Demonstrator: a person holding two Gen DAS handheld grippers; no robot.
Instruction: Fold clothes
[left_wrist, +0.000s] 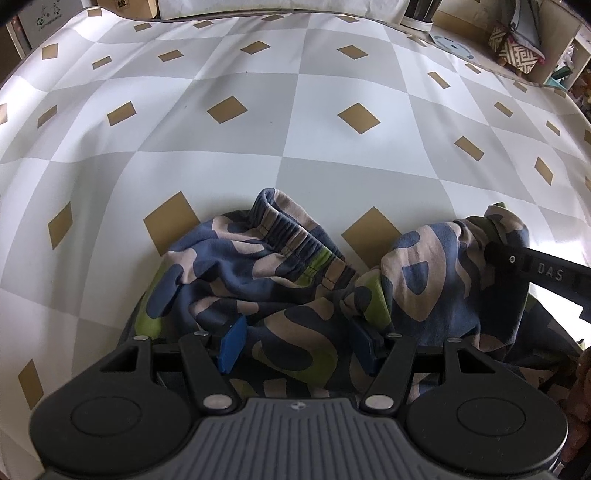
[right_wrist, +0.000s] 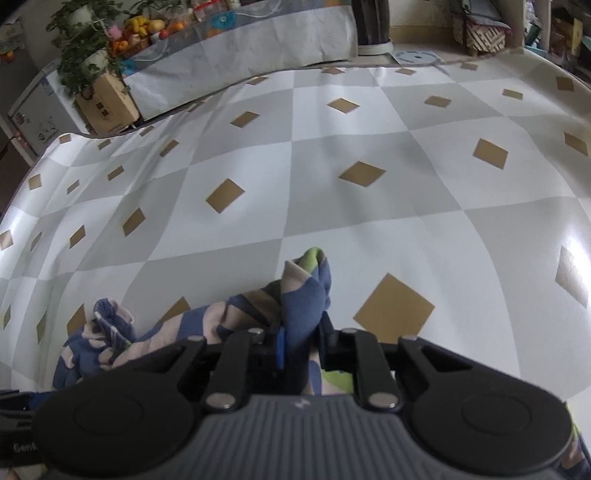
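Premises are a lived-in home: beyond the far edge of the checked grey-and-white table cover (right_wrist: 332, 177) stand leafy houseplants (right_wrist: 79, 48), a heap of fruit (right_wrist: 144, 26), a cardboard box (right_wrist: 107, 105) and a patterned cushion (left_wrist: 515, 53).

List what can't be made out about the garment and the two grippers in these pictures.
- Garment, left wrist view: its near part is hidden under the left gripper body; type and full shape stay unclear.
- Left gripper: jaws apart with cloth between them; whether the pads press it cannot be told.
- Right gripper, right wrist view: shut on a bunched fold; the cloth hides the right-hand pad.
- Right gripper in the left wrist view: cut off by the right edge.
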